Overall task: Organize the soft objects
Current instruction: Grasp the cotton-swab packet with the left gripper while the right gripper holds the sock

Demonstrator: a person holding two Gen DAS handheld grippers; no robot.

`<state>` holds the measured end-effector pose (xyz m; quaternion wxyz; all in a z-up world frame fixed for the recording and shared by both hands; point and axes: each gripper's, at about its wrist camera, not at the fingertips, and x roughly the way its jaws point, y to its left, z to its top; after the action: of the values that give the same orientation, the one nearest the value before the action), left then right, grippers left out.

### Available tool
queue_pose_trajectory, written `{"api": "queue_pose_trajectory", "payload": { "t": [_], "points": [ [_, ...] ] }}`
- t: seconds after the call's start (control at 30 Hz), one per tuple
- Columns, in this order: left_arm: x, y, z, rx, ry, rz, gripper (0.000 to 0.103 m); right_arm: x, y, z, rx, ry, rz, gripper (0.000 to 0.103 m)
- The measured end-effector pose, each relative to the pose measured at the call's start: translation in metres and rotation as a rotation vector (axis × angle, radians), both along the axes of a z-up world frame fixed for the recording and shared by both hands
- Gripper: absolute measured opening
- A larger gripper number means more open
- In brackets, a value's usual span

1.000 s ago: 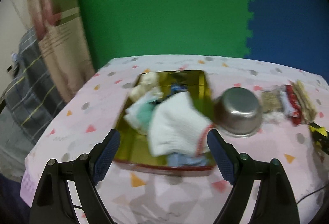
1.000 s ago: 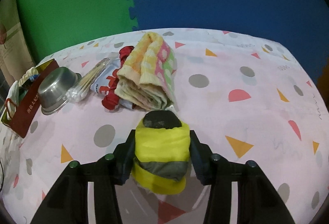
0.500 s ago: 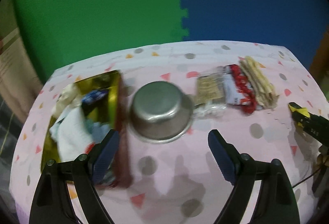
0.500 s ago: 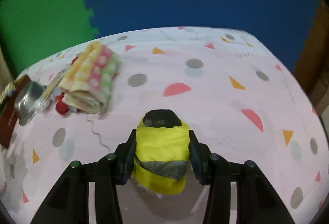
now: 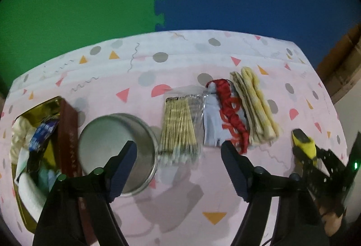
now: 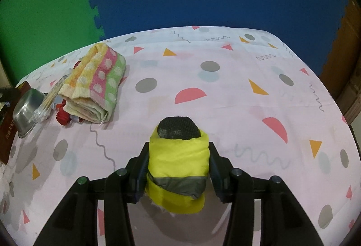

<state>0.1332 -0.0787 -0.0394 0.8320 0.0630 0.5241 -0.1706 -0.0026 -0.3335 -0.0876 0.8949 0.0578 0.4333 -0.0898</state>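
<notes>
Shift since earlier view: we see the left gripper (image 5: 178, 153) swung off the gold tin tray with a red rim (image 5: 67, 133) and now above the row of loose items; its jaws have just been closing a little, nothing between them.
Left tool state: we find it spread wide and empty, one finger over the upturned steel bowl (image 5: 117, 151), the other near the red fabric strip on its grey packet (image 5: 227, 110).
Right tool state: we find the right gripper (image 6: 178, 169) clamped on a rolled yellow cloth bundle with a grey band (image 6: 178, 162), held over bare pink patterned tablecloth (image 6: 225, 70).
Soft goods, placed: white and pale cloths lie heaped in the tin tray, at the table's left end.
Soft goods, waiting: the folded striped towel with white dots (image 6: 97, 83) lies at the right end of the row, touching the red strip.
Other stock: a clear packet of cotton swabs (image 5: 178, 131) sits between bowl and grey packet.
Step in hand: we judge the left tool is reaching for its next soft item.
Next move calls for: lowering onto the towel or strip and avoiding the swabs.
Left view only: tray contents; the towel's layered edge.
Right view only: the bundle's black textured end; the towel's pink and green stripes.
</notes>
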Motion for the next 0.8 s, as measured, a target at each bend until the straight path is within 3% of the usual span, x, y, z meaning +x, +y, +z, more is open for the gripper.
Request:
{"api": "queue_pose_trajectory", "payload": {
  "t": [0.17,0.37,0.53,0.8],
  "points": [
    [0.03,-0.011,-0.015,-0.002,0.107,0.007,0.068,0.0,0.0,0.0,0.004,-0.001,0.0,0.049],
    [0.048,-0.019,-0.034,0.01,0.171,0.02,0.068,0.0,-0.001,-0.001,0.011,-0.003,0.001,0.049],
    [0.058,-0.02,-0.046,0.027,0.198,0.046,0.06,-0.001,-0.003,-0.001,0.022,-0.006,0.0,0.05],
    [0.06,-0.026,-0.061,0.029,0.217,0.048,0.056,-0.002,-0.005,0.0,0.04,-0.012,0.0,0.05]
  ]
}}
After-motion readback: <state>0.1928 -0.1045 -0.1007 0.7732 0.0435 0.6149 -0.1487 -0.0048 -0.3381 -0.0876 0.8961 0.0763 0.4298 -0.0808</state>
